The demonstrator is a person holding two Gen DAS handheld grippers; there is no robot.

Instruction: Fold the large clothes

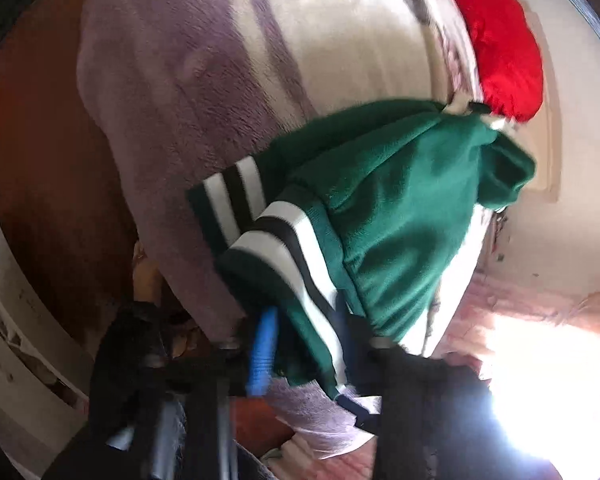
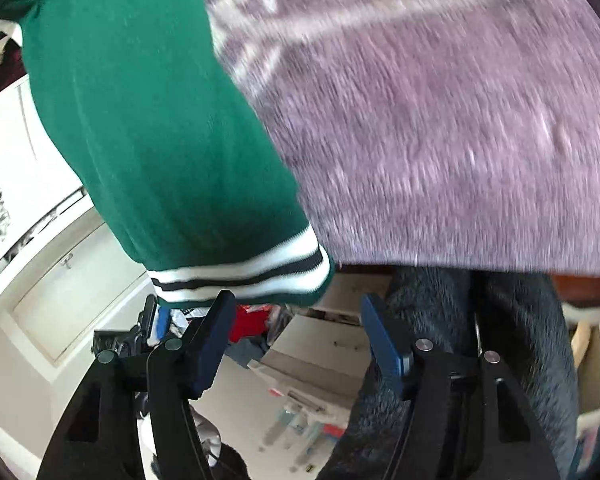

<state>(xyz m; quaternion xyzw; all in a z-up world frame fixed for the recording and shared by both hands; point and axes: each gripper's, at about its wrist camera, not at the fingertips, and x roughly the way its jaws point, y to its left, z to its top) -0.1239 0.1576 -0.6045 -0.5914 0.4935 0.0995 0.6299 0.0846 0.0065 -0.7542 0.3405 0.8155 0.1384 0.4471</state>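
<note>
A green sweater (image 1: 388,208) with white and black striped cuffs and hem lies bunched on a purple and white fleece blanket (image 1: 204,80) on a bed. My left gripper (image 1: 304,344) is shut on the striped hem of the sweater, with one blue finger (image 1: 262,356) showing beside the cloth. In the right wrist view the sweater (image 2: 148,120) hangs at the left with its striped band (image 2: 244,276) just above my right gripper (image 2: 296,320). The right gripper is open and empty, its left finger (image 2: 216,336) near the band.
A red cushion (image 1: 500,44) lies at the far end of the bed. The blanket (image 2: 440,128) fills the right wrist view's upper right. Dark fuzzy cloth (image 2: 460,320) hangs below its edge. White cabinets (image 2: 60,312) and floor clutter (image 2: 308,360) lie below.
</note>
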